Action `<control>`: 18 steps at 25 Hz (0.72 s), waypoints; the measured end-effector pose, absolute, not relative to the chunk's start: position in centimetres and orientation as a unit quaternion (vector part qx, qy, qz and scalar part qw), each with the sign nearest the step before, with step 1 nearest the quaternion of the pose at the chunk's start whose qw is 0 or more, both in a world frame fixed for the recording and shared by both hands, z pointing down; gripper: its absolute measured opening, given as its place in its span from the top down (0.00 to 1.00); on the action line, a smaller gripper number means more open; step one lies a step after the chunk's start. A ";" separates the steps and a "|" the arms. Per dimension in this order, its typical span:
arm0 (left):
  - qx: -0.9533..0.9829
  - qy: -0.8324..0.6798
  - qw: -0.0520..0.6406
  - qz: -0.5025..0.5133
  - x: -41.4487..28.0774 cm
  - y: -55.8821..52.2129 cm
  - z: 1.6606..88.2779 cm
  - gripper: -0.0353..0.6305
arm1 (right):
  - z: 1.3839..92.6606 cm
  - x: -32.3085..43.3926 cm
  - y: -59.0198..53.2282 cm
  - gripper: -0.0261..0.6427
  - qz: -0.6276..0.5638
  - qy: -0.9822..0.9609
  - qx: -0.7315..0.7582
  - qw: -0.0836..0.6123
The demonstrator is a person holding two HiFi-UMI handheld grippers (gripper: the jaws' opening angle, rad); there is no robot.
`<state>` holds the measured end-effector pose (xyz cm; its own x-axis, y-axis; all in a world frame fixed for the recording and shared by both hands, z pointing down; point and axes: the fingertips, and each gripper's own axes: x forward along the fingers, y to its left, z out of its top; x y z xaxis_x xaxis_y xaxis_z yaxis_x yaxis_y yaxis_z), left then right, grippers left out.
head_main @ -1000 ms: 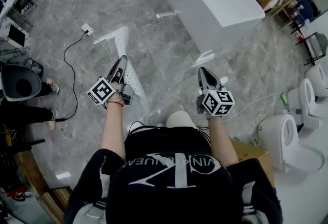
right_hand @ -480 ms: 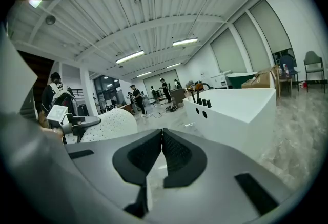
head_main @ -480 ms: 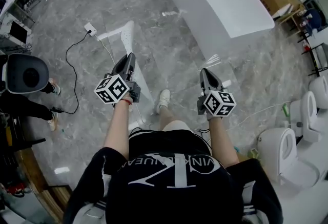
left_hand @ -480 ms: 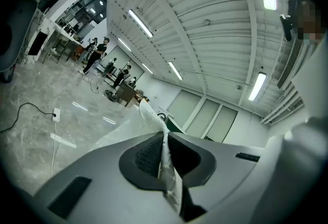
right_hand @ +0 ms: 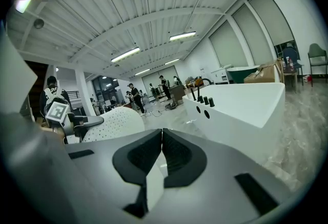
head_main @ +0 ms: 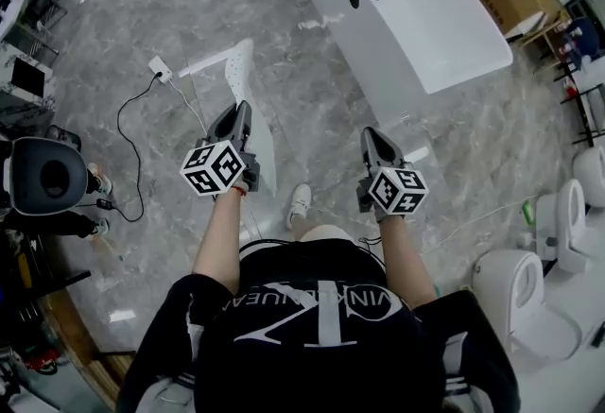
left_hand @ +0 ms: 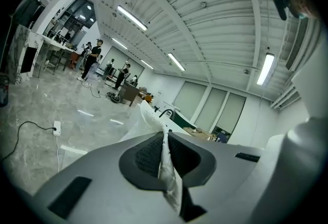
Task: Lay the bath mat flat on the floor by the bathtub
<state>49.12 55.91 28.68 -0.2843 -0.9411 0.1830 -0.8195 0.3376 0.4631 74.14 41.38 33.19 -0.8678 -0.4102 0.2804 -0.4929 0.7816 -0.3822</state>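
**A:** mat down yet?

**B:** nope, my left tongs (head_main: 239, 114) are clamped on the bath mat (head_main: 244, 71), right tongs (head_main: 371, 139) closed, look empty. It dangles short of the bathtub (head_main: 444, 24), so I'd pinch a second corner first

Bare floor (head_main: 312, 109) ahead, bathtub (head_main: 425, 14) along its right, power strip (head_main: 158, 71) and cable (head_main: 123, 118) at its left.

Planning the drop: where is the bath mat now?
Head view, left of centre: the bath mat is clamped in the left claw, left of the bathtub.
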 end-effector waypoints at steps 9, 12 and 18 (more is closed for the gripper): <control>0.577 -0.777 0.227 -0.113 46.5 48.4 29.2 0.90 | 33.9 70.9 34.8 0.92 0.241 -0.930 0.264 0.086; 0.582 -0.772 0.231 -0.109 45.9 46.4 29.4 0.90 | 34.3 70.5 33.2 0.92 0.246 -0.927 0.270 0.084; 0.587 -0.767 0.235 -0.104 44.5 43.1 29.3 0.90 | 35.1 70.2 31.0 0.92 0.255 -0.919 0.287 0.086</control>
<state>44.46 43.09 29.33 -0.1995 -0.9503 0.2389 -0.8528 0.2885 0.4354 70.18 30.98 35.08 -0.8206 -0.4835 0.3047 -0.5714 0.7051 -0.4200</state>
